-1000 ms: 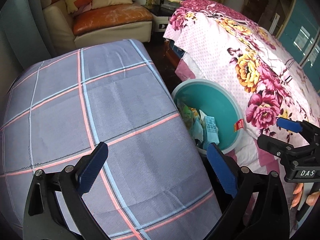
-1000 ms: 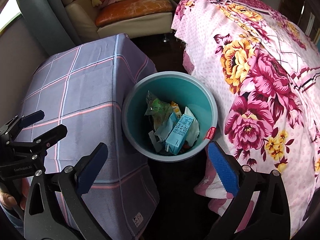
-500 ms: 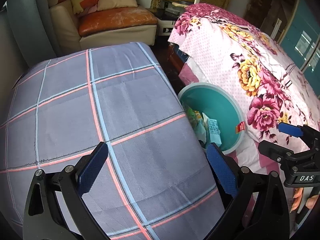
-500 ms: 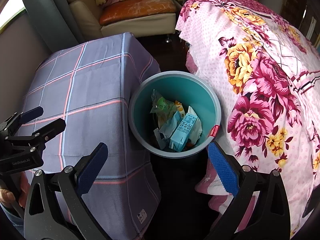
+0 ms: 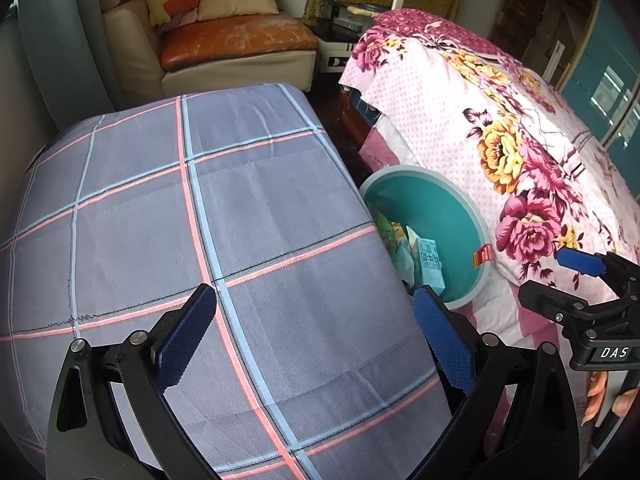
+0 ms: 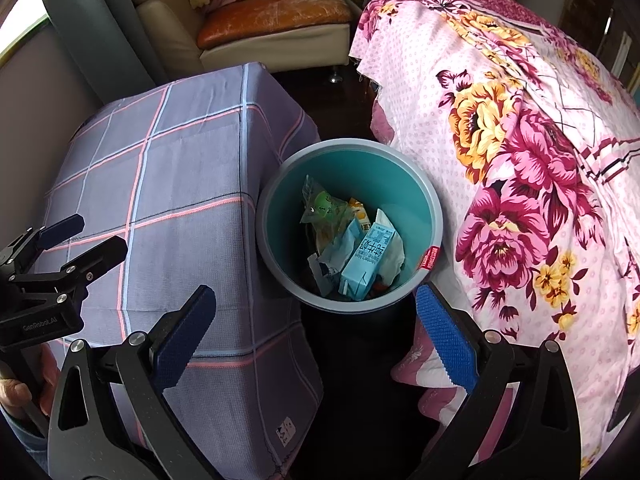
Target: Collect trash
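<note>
A teal trash bin (image 6: 416, 200) stands on the floor between a table under a grey checked cloth (image 6: 168, 184) and a bed. It holds a light blue carton (image 6: 366, 260), a green wrapper (image 6: 324, 208) and other scraps. The bin also shows in the left wrist view (image 5: 444, 216). My right gripper (image 6: 316, 336) is open and empty, above the floor just in front of the bin. My left gripper (image 5: 316, 336) is open and empty over the checked cloth (image 5: 200, 220). Each gripper shows in the other's view: the right (image 5: 560, 284), the left (image 6: 80, 240).
A bed with a pink floral cover (image 6: 532, 140) lies right of the bin. A sofa with an orange seat cushion (image 5: 232, 40) and pillows stands at the back. Dark floor (image 6: 360, 392) shows in the narrow gap between table and bed.
Both grippers have drawn back and up a little; the bin looks smaller and farther in both views. Both stay open and empty.
</note>
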`<state>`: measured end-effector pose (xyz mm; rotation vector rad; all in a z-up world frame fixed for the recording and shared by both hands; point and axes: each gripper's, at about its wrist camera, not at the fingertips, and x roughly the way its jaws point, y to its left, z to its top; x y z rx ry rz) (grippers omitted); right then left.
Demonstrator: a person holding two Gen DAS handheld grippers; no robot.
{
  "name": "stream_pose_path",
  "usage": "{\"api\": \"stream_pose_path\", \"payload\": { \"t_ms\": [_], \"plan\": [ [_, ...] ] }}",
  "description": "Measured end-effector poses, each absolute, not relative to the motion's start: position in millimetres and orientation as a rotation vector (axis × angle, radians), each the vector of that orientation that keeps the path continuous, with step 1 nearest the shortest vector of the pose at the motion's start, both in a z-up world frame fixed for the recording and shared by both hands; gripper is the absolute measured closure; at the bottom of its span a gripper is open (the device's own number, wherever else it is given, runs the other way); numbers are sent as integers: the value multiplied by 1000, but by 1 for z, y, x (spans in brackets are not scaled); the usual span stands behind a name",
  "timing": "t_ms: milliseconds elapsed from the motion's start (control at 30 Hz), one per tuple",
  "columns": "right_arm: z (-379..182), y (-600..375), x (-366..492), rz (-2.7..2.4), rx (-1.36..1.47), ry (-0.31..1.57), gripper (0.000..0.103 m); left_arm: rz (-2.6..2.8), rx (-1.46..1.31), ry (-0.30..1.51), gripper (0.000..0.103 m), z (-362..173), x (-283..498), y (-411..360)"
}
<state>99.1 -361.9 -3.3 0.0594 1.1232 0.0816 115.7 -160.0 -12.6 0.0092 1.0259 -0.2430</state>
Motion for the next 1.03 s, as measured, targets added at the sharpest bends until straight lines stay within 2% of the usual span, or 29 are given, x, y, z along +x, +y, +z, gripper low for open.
{"api": "stream_pose_path", "payload": {
  "t_ms": [1033],
  "plan": [
    [-1, -358, 96, 48, 37, 1130, 7, -209, -6, 1059, 4, -22, 115, -145]
  ]
}}
